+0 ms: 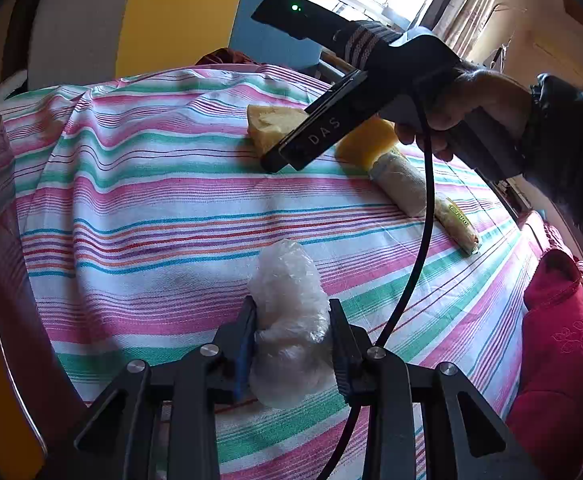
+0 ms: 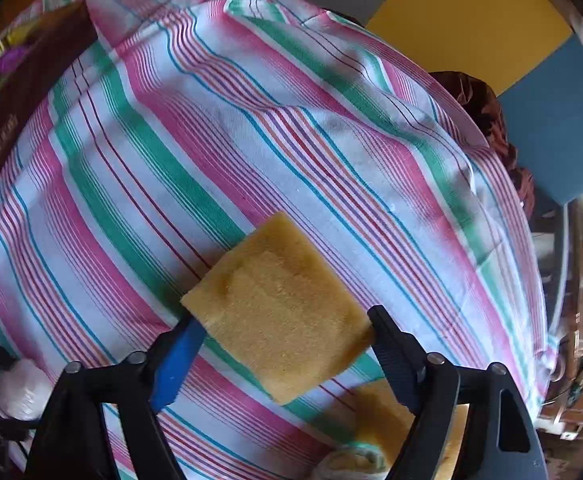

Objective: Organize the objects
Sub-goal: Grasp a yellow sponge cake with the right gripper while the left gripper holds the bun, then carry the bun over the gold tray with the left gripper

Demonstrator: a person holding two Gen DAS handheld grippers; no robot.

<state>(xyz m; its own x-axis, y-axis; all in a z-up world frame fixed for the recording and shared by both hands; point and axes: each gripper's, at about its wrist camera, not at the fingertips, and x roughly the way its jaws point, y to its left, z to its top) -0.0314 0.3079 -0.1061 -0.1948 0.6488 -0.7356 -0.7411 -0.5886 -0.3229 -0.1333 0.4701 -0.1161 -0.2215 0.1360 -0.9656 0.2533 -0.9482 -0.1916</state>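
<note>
Over the striped cloth (image 1: 151, 208), your left tool (image 1: 293, 344) clamps the plastic bundle (image 1: 289, 320) for carrying; your right tool (image 2: 287, 344) straddles the sponge (image 2: 279, 308), fingers apart.

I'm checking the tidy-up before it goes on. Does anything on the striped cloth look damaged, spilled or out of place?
Nothing is spilled. The pale sponge looks worn: one corner is ragged and chunked in the left wrist view. The striped cloth is rumpled at its far edge. The plastic bag is crumpled, squeezed in the left gripper.
</note>
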